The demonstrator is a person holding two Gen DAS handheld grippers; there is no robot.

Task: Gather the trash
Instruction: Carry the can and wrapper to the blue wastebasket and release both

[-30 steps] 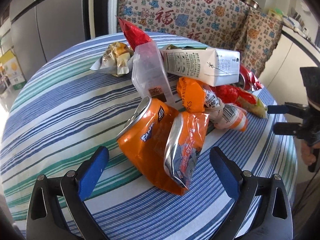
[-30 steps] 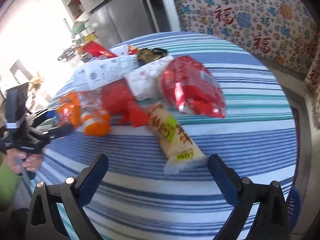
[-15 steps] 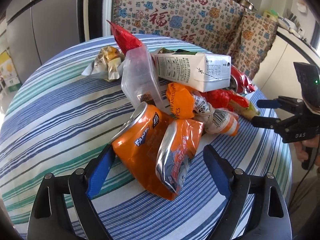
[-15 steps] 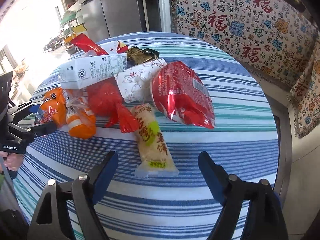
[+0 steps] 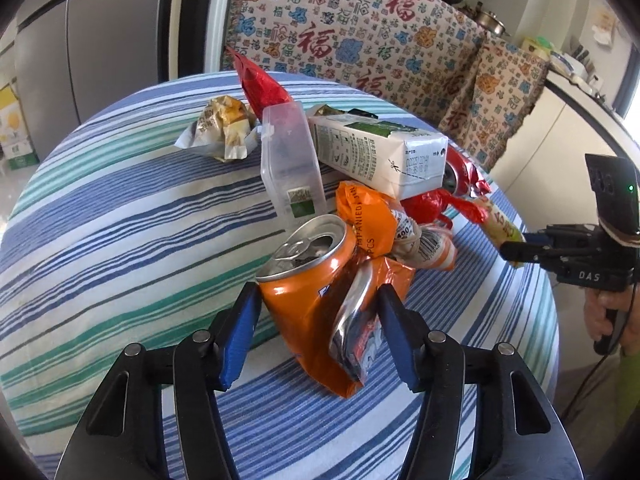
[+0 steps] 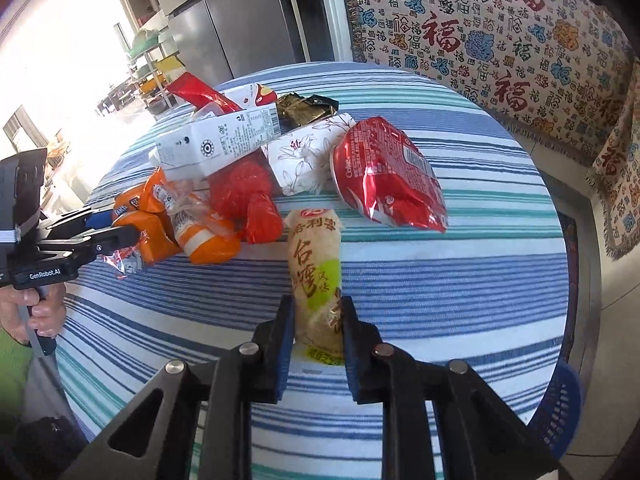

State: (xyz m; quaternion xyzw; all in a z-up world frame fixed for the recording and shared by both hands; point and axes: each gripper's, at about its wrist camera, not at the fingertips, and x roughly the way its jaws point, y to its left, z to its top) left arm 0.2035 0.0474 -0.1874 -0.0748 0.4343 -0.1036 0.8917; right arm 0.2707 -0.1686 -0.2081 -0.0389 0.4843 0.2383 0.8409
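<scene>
In the left wrist view, our left tongs [image 5: 316, 312] clamp the crushed orange can [image 5: 308, 280] (low centre) on the striped bench [image 5: 120, 220]. In the right wrist view, our right tongs [image 6: 318, 320] pinch the yellow snack packet [image 6: 316, 268], lower centre.

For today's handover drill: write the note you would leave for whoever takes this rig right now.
Left hand-held gripper: closed around the crushed orange can and a foil wrapper.
Right hand-held gripper: shut on the yellow snack pack.
Both items are at the table; whether lifted is unclear.
Done: two grasps.
Left: bin them, then the carton, red bag and the other wrappers. No bin in view.
</scene>
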